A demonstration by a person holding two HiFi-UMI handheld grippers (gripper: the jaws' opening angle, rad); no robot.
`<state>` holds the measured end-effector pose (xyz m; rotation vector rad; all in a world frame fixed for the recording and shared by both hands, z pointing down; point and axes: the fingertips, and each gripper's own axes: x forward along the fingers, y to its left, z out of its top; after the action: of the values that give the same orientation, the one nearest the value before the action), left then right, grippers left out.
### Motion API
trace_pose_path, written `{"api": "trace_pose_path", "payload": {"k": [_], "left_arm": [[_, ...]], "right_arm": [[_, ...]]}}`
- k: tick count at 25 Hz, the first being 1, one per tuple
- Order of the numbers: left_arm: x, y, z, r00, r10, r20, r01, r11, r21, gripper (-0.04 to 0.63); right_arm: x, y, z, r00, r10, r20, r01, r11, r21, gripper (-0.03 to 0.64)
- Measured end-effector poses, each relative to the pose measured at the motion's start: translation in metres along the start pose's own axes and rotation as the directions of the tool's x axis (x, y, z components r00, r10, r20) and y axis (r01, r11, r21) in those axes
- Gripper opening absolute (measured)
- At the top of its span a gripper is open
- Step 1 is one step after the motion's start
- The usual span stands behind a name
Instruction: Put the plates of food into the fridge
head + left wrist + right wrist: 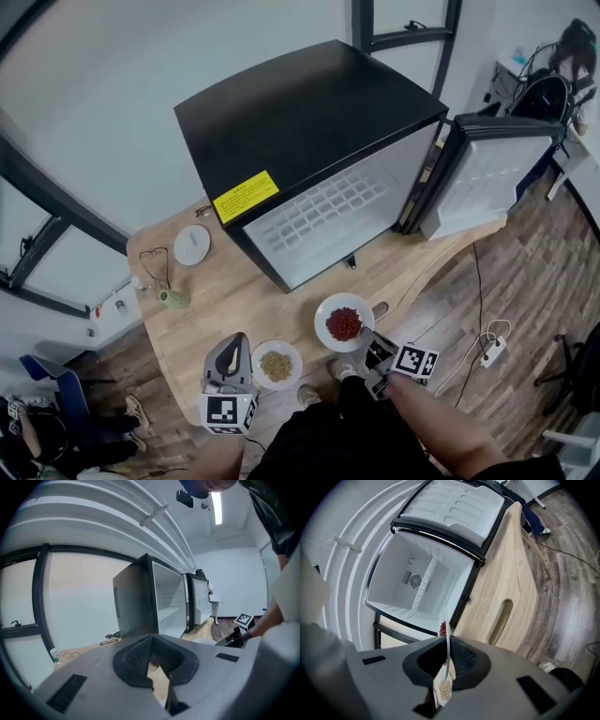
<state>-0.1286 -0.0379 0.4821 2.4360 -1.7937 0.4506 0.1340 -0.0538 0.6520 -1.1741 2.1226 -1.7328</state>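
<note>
One round white plate of red food [323,330] [446,637] is at the near edge of the pale wooden tabletop [234,300], its near-right rim grasped by the right gripper [368,339] [447,656]. Just left of it lies a round white plate of tan grains [260,354] [440,699]. The left gripper [235,339] [151,639] hovers beside that plate, clenched on nothing. Beyond both plates stands the black mini fridge [309,122], white inside, its door [487,178] swung open to the right. At the far left of the tabletop are a round white lid [192,244], a pair of spectacles [155,262] and a small green bottle [172,298].
</note>
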Motion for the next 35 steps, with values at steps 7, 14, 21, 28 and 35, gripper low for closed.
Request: {"api": "trace_pose_path", "payload": {"k": [7, 14, 21, 28, 35], "left_arm": [[0.001, -0.001, 0.008, 0.999, 0.035, 0.007, -0.035, 0.999, -0.024, 0.003], [-0.001, -0.002, 0.015, 0.998, 0.066, 0.026, -0.064, 0.997, -0.053, 0.003], [0.005, 0.012, 0.036, 0.991, 0.109, 0.080, -0.106, 0.993, -0.046, 0.003], [0.013, 0.018, 0.053, 0.987, 0.109, 0.115, -0.107, 0.994, -0.023, 0.003], [0.013, 0.043, 0.074, 0.980, 0.141, 0.137, -0.138, 0.990, -0.037, 0.003]], "right_arm": [[0.003, 0.021, 0.030, 0.999, 0.041, -0.003, -0.041, 0.999, 0.005, 0.031], [0.016, 0.041, 0.053, 0.999, 0.027, -0.018, -0.027, 1.000, -0.002, 0.031], [0.030, 0.068, 0.077, 0.995, 0.102, -0.018, -0.102, 0.994, -0.047, 0.031], [0.039, 0.092, 0.104, 0.989, 0.147, 0.026, -0.146, 0.988, -0.047, 0.031], [0.051, 0.113, 0.127, 0.983, 0.167, 0.078, -0.165, 0.986, -0.033, 0.031]]}}
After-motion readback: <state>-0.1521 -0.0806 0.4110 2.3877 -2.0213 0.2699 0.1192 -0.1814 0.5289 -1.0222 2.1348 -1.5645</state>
